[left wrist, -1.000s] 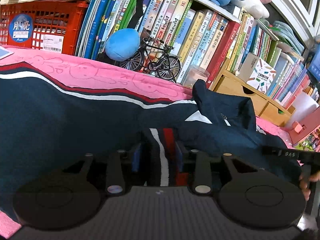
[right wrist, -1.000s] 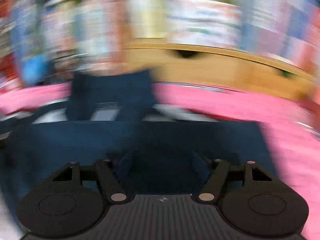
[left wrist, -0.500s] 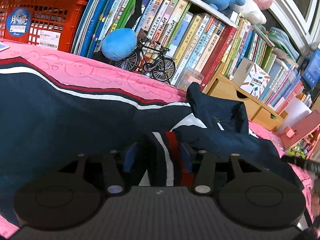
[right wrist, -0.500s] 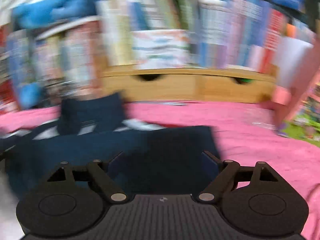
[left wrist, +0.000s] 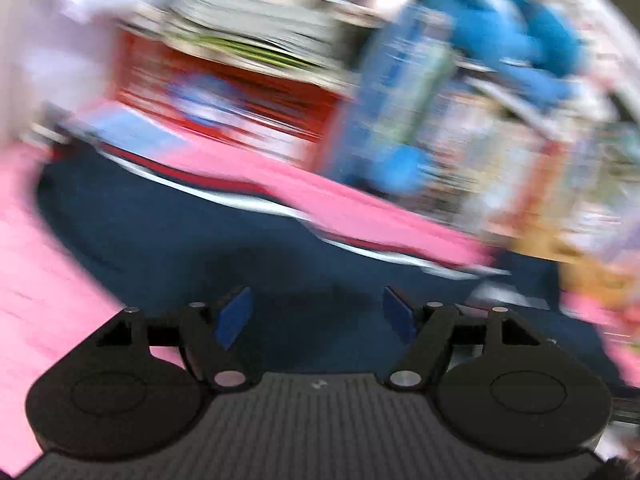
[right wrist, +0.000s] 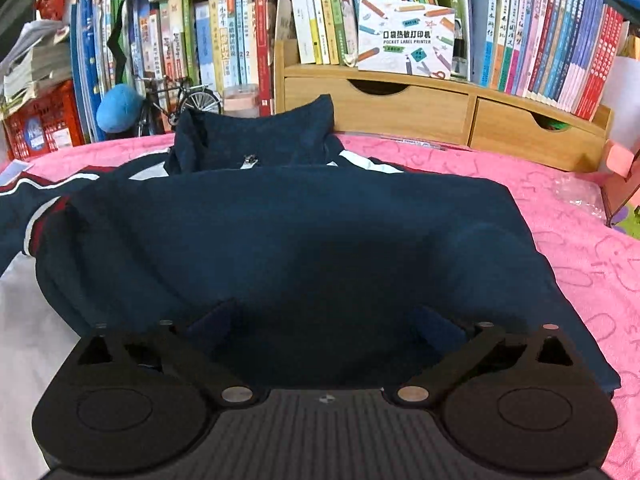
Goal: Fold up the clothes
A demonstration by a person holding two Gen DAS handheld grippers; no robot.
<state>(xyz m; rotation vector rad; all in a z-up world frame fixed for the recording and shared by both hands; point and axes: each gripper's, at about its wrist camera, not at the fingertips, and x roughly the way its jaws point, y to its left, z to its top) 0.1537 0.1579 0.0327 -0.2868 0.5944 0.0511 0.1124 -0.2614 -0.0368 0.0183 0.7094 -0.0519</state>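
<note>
With both the left tongs (left wrist: pixel 316 316) and right tongs (right wrist: pixel 324 332), jaws just opened wide, holding nothing, the navy track jacket (right wrist: pixel 288 240) lies half-folded mid-way across the pink-covered tabletop (right wrist: pixel 580 248), so the next grasp should probably take its striped sleeve (right wrist: pixel 36 208) squarely.

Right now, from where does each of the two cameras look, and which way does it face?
Left wrist: sits on the left tool, faces down over the navy jacket toward blurred shelves; its open blue pads show.
Right wrist: sits on the right tool, faces the jacket's collar and the bookshelf; its open fingers show.
Shared: jacket, pink cover, red crate.
</note>
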